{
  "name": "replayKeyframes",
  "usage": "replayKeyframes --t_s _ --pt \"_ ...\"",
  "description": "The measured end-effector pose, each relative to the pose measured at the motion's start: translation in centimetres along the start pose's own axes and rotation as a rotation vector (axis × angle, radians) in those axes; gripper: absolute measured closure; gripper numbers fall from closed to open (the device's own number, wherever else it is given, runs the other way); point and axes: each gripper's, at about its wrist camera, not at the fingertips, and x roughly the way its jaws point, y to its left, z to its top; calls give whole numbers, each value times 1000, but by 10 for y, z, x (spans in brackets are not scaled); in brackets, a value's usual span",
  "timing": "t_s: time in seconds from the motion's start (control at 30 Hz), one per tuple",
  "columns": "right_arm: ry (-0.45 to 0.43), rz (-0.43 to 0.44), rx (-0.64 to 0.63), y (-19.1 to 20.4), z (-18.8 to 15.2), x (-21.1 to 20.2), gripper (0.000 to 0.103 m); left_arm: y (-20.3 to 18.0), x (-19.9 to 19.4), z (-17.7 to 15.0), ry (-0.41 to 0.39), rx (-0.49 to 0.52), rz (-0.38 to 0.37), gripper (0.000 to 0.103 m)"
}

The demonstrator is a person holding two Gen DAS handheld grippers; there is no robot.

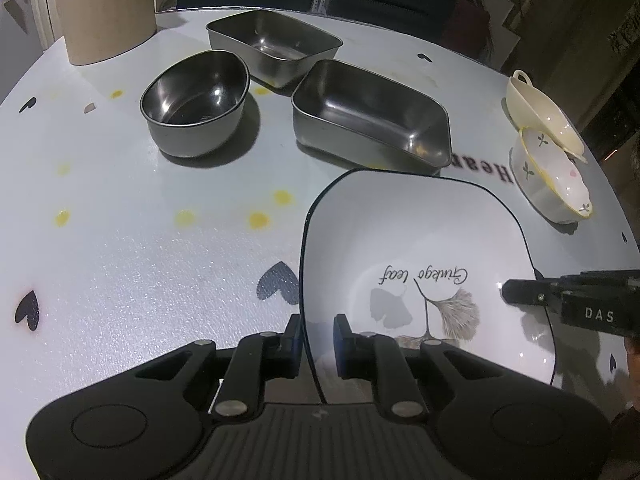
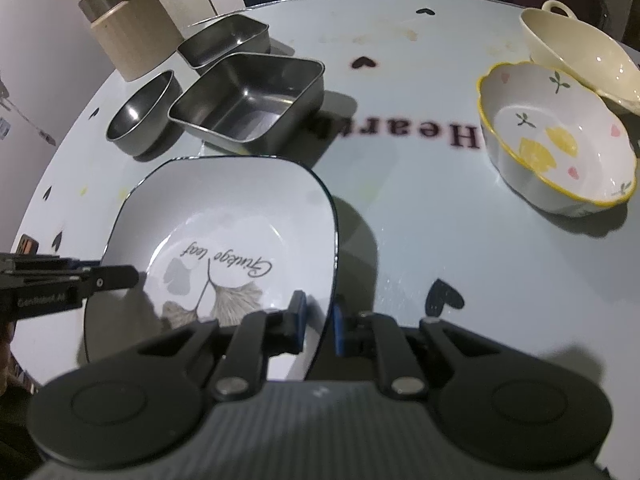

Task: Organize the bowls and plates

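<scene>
We hold the square plate (image 1: 420, 232) above the bench (image 1: 140, 240): left gripper (image 1: 318, 340) pinching its left rim, right gripper (image 2: 320, 320) pinching the opposite rim.

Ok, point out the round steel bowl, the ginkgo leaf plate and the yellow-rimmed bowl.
round steel bowl (image 1: 194, 96): left wrist view, inner wall.
ginkgo leaf plate (image 2: 224, 208): right wrist view, bare white inside.
yellow-rimmed bowl (image 2: 560, 120): right wrist view, inner wall.

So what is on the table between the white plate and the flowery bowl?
Nothing: the table between plate and bowl is bare, in the right wrist view.
</scene>
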Motion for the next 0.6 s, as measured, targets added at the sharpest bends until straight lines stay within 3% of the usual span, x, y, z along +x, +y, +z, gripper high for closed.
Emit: replayKeyframes --t_s 0.6 --pt "-8 11 51 -2 -7 -1 84 0 1 1 10 26 -5 85"
